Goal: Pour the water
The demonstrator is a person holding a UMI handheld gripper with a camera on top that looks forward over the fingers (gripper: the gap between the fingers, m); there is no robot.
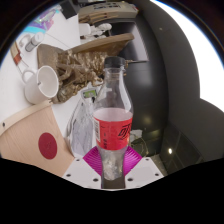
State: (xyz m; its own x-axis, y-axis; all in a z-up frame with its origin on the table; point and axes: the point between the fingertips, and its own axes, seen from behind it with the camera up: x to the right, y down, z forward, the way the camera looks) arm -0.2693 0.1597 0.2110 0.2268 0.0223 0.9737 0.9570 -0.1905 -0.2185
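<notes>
- The gripper [111, 166] has its pink pads [95, 158] closed on the lower body of the bottle [112, 115], below the red label; the bottle stands upright between the fingers.
- The bottle looks like clear thin plastic, cap on, and I cannot tell how full it is. I judge it light, a bit slippery and easy to dent (a hard squeeze could buckle it), so the low grip near the stiffer base seems sound, though the top may swing when tilted.
- Just beside it lies a crumpled clear wrapper [80, 128], then a tan box [38, 140] with a red dot.
- Farther off stands a white mug [40, 85], the likely target.
- Beyond is brownish clutter [85, 65], which could crowd the tilt.
</notes>
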